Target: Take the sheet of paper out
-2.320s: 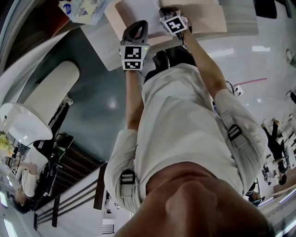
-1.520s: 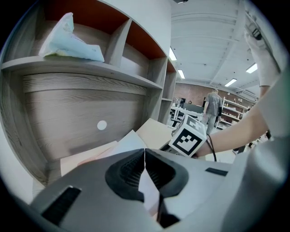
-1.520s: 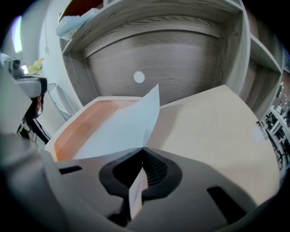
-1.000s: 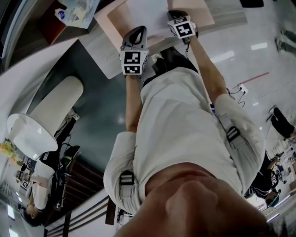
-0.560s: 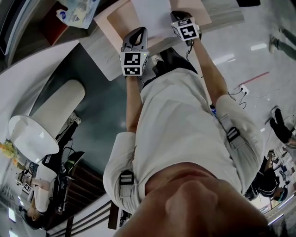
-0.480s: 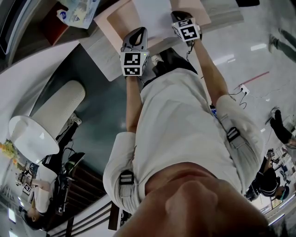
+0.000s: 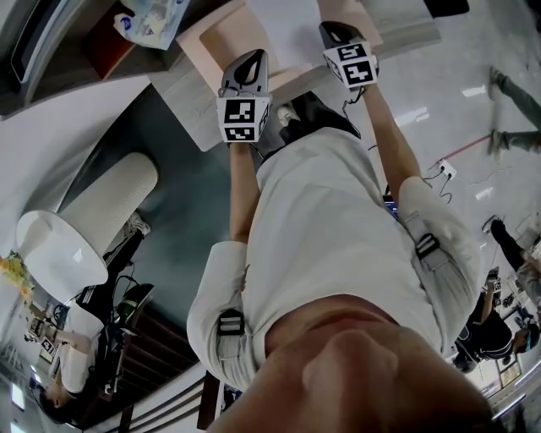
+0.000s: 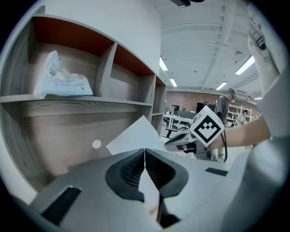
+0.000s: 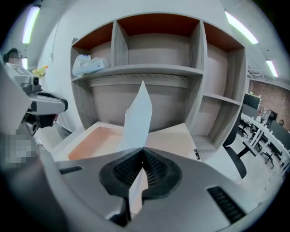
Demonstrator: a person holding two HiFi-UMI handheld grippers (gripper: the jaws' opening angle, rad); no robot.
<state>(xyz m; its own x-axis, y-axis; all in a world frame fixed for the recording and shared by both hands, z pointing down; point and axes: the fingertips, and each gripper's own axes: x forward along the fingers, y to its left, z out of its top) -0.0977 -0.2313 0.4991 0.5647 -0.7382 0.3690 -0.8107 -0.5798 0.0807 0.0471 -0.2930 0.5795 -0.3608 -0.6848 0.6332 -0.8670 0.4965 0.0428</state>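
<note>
Only the head view showed the person [image 7: 338,254] from above, arms stretched forward, with the left tool [image 7: 246,74] and right tool [image 7: 342,38] on either side of the sheet of paper [image 7: 283,25] over a pink mat [image 7: 221,35] on the worktop [image 7: 190,101]. The gripper views alone showed the grips. In the left gripper view the tool's jaws were pressed together on one edge of the sheet, which rose beyond them. In the right gripper view the jaws were likewise clamped on the sheet's other edge, and it stood up in front of the shelf [image 9: 158,69], clear of the mat. A packet [image 9: 88,63] lay in an upper shelf compartment.
</note>
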